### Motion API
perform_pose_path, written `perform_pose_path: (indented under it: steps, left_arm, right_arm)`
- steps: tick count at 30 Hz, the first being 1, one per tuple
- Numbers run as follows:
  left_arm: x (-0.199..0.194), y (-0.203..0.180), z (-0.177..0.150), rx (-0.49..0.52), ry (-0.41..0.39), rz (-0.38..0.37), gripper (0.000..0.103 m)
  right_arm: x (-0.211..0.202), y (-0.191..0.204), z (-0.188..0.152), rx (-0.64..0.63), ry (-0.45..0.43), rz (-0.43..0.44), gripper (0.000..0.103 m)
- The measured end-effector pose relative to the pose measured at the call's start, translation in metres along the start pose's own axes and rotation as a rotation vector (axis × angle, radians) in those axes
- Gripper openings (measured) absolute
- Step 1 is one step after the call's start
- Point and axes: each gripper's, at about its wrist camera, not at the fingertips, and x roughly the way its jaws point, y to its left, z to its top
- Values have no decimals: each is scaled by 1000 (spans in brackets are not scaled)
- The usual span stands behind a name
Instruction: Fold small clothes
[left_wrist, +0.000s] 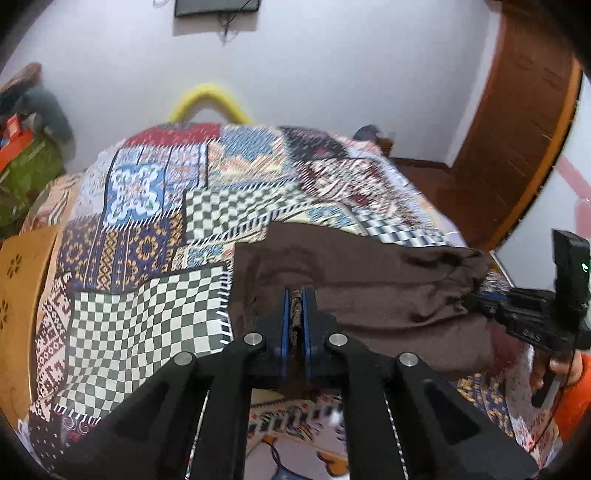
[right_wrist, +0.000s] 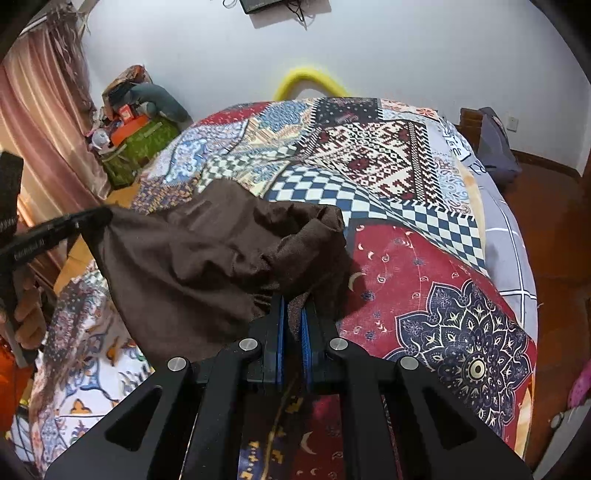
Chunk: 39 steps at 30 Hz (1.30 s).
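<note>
One brown garment (left_wrist: 369, 280) is in play, and two grippers have hold of it. The left gripper (left_wrist: 296, 295) has its two blue-lined jaws drawn together with a fold of the brown cloth pinched between them; the cloth spreads out ahead of its tips and off to their right. The right gripper (right_wrist: 294, 299) is likewise closed, a bunched edge of the same garment caught between its two blue pads, with the rest of the cloth heaped ahead of it and to its left. Each camera also catches the other tool at the frame's edge: in the left wrist view the right gripper (left_wrist: 476, 299) reaches in from the right and meets the cloth's far corner, and in the right wrist view the left gripper (right_wrist: 105, 214) comes in from the left to the opposite corner.

The garment lies slack over one patchwork bedspread (left_wrist: 147, 229) that fills the ground beyond both tools. A single yellow curved tube (right_wrist: 314, 79) shows past the bed's far edge.

Two hands show only in part: fingers (left_wrist: 563, 367) around the right tool's handle, beside an orange sleeve (left_wrist: 576, 398), and fingers (right_wrist: 27, 314) on the left tool's handle. What kind of garment it is cannot be told from its crumpled shape. The left wrist view is motion-blurred across the bedspread's far half.
</note>
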Motion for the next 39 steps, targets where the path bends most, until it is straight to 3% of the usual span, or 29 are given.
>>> perform_pose_path:
  steps: [6, 16, 20, 23, 24, 25, 27, 30, 35, 38, 39]
  left_arm:
    - [57, 7, -12, -6, 166, 25, 6]
    - [57, -1, -16, 35, 170, 46, 8]
    - [44, 11, -11, -27, 150, 9, 13]
    - [30, 22, -6, -46, 114, 19, 37]
    - [24, 27, -5, -53, 97, 34, 54]
    - [20, 32, -4, -60, 85, 40, 70]
    - [17, 42, -4, -86, 89, 20, 86]
    - [27, 55, -10, -156, 152, -64, 87]
    - [52, 57, -23, -225, 226, -137, 87]
    - [61, 49, -22, -211, 226, -121, 85]
    - [60, 45, -21, -190, 219, -116, 79]
  right_arm:
    - [0, -3, -2, 14, 7, 9, 13]
    - [5, 2, 44, -70, -1, -115, 17]
    - [14, -16, 55, 25, -9, -118, 30]
    - [4, -23, 54, 88, -50, -77, 31]
    - [0, -24, 53, 100, -61, -64, 33]
    - [-5, -25, 51, 110, -71, -49, 37]
    - [-11, -23, 44, 106, -73, -30, 52]
    - [-11, -14, 27, 67, -29, -27, 57]
    - [8, -5, -1, 65, 53, 5, 57]
    - [13, -4, -2, 81, 24, 23, 59]
    - [14, -3, 0, 91, 24, 38, 60]
